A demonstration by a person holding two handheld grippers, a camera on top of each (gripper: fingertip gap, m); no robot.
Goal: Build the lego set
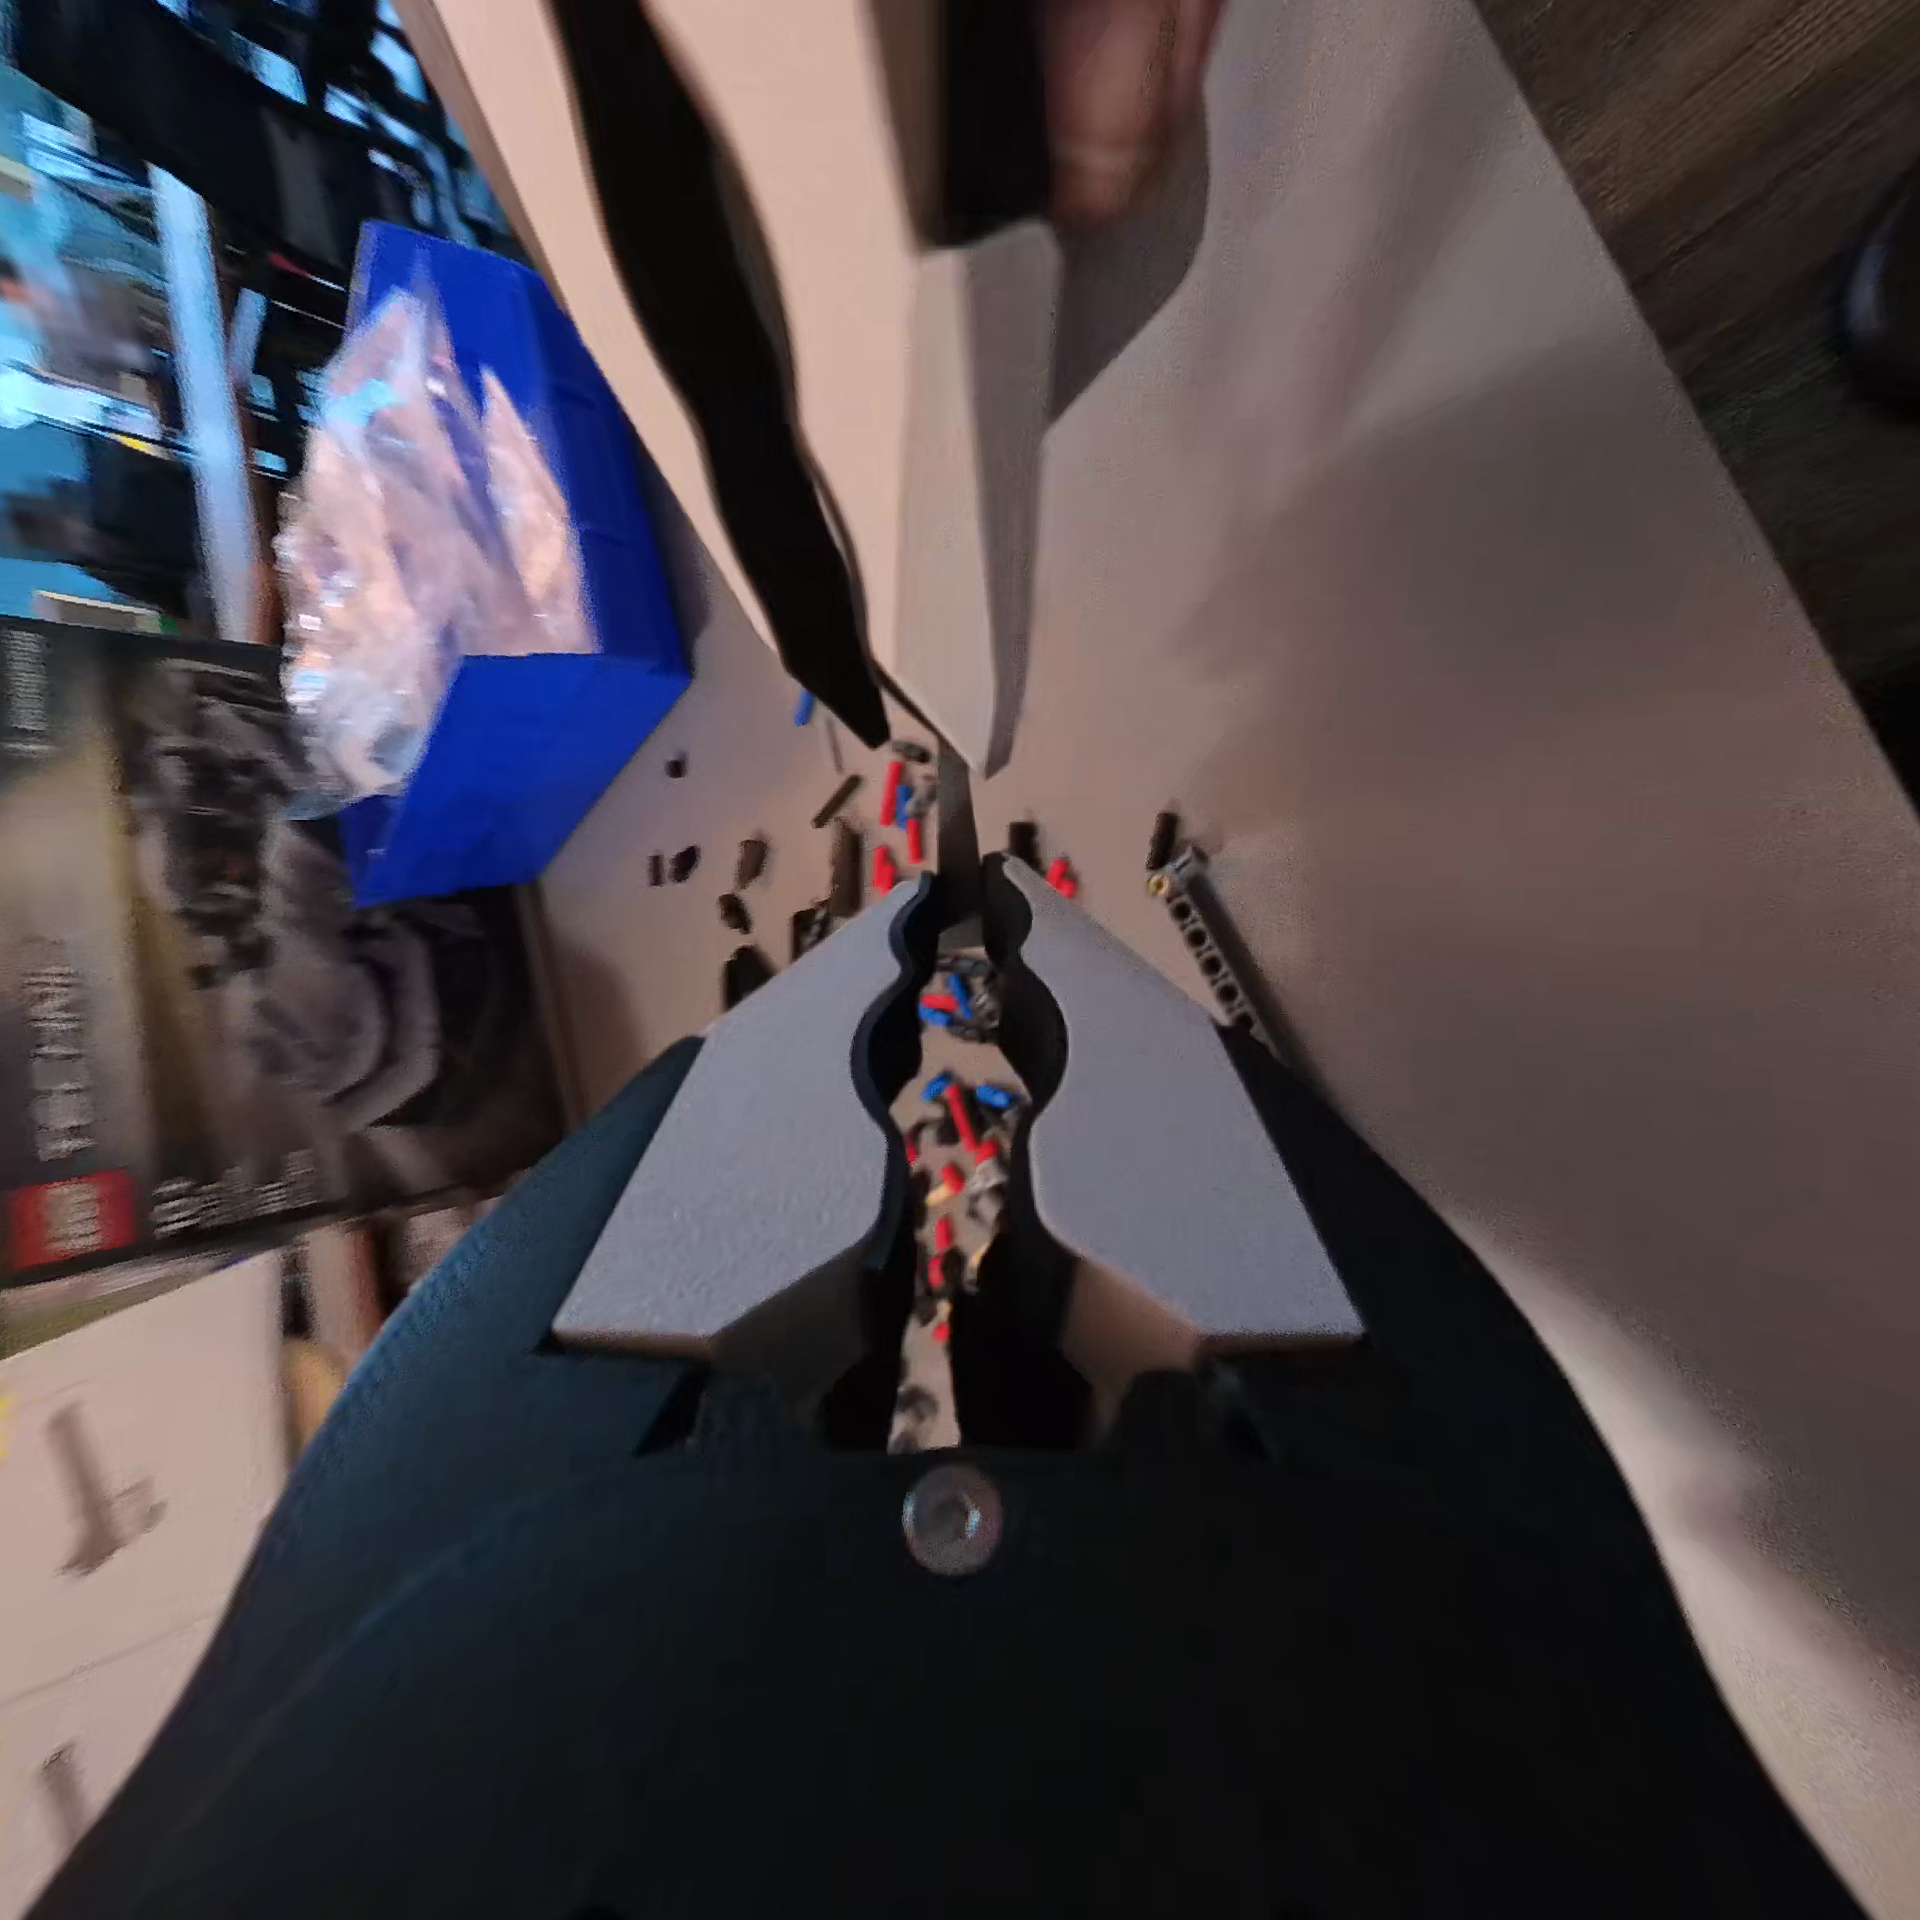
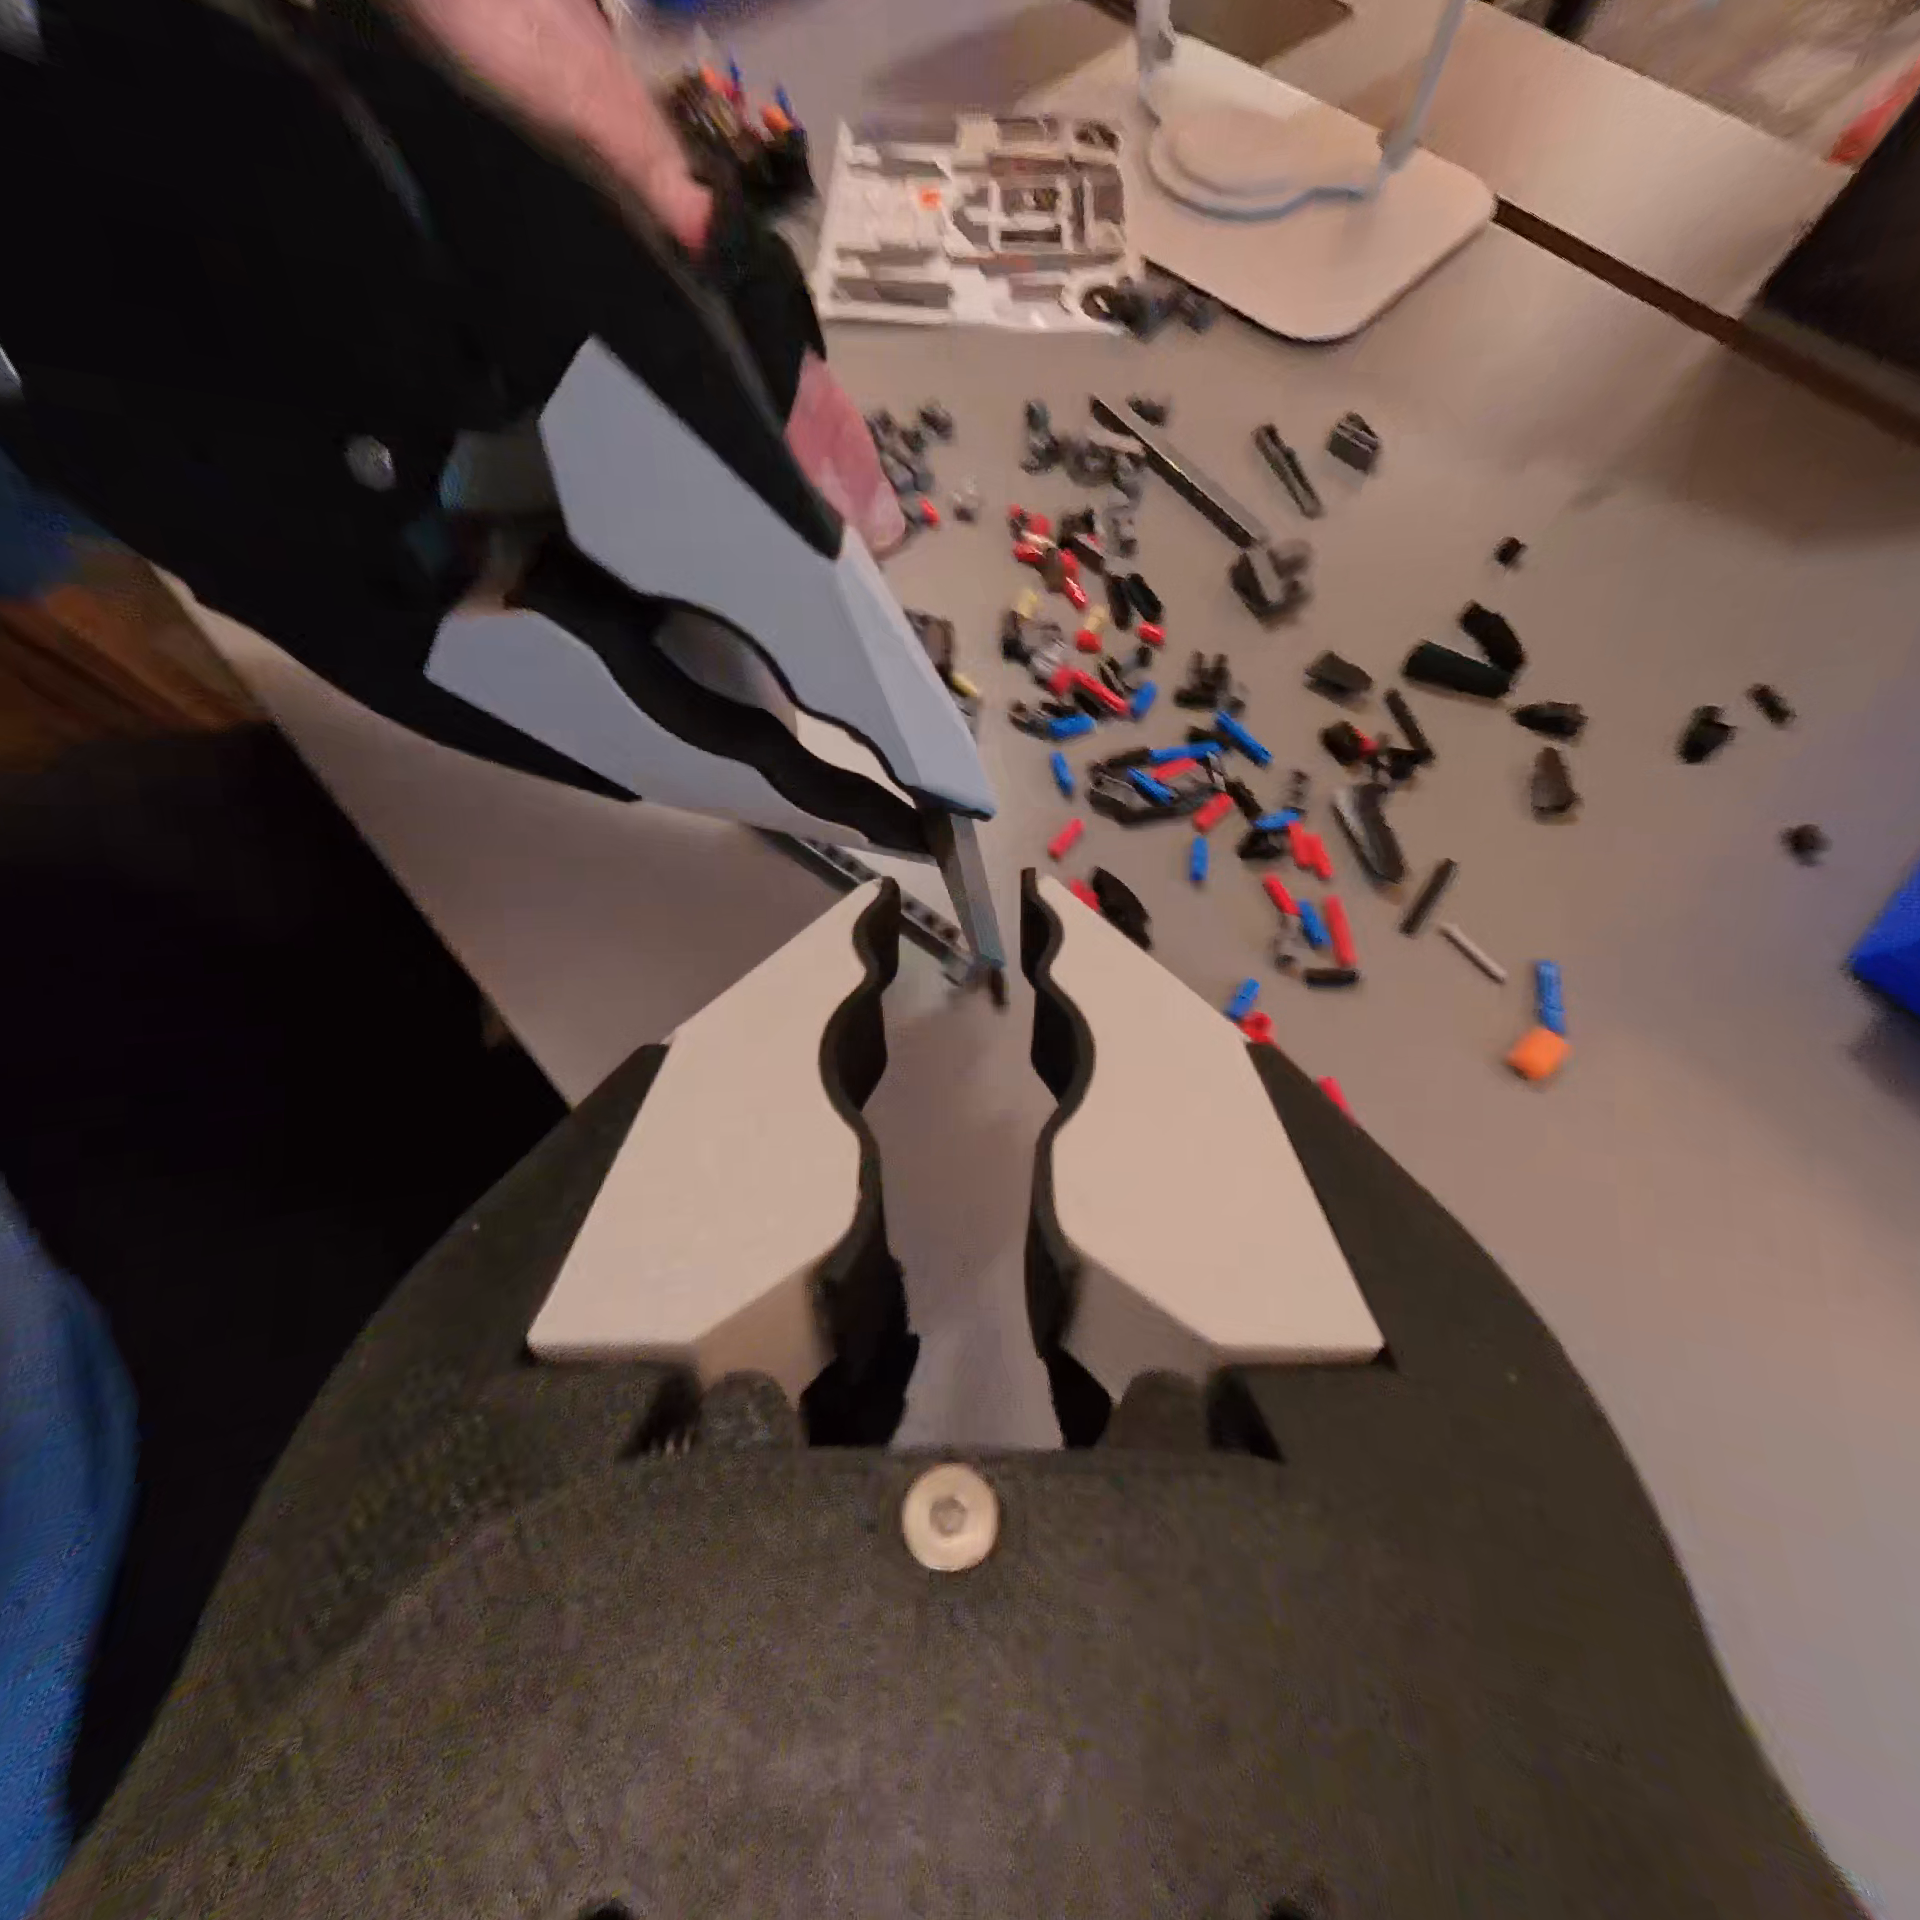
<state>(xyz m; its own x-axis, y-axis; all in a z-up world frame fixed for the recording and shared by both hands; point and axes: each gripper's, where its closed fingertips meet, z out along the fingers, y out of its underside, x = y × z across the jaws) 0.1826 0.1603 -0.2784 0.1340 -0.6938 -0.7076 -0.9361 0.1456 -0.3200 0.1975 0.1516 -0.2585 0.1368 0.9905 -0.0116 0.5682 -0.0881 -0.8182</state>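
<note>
My left gripper (image 1: 961, 883) is shut on a thin dark grey beam (image 1: 958, 831) that sticks out past its tips. In the right wrist view the left gripper (image 2: 951, 805) comes in from the upper left and holds this beam (image 2: 977, 904) pointing down between my right gripper's open fingertips. My right gripper (image 2: 956, 904) is open around the beam's lower end, and I cannot tell if it touches it. A long grey beam with holes (image 2: 925, 930) lies on the table just behind. Loose red, blue and black pieces (image 2: 1174, 727) are scattered beyond.
The grey table (image 2: 1558, 1351) carries an instruction booklet (image 2: 977, 218), a white stand base (image 2: 1309, 208) and an orange piece (image 2: 1538, 1051). A blue bin (image 1: 520, 727) with clear bags and a dark set box (image 1: 208, 935) stand at the far side. My left and right fingertips are right by each other.
</note>
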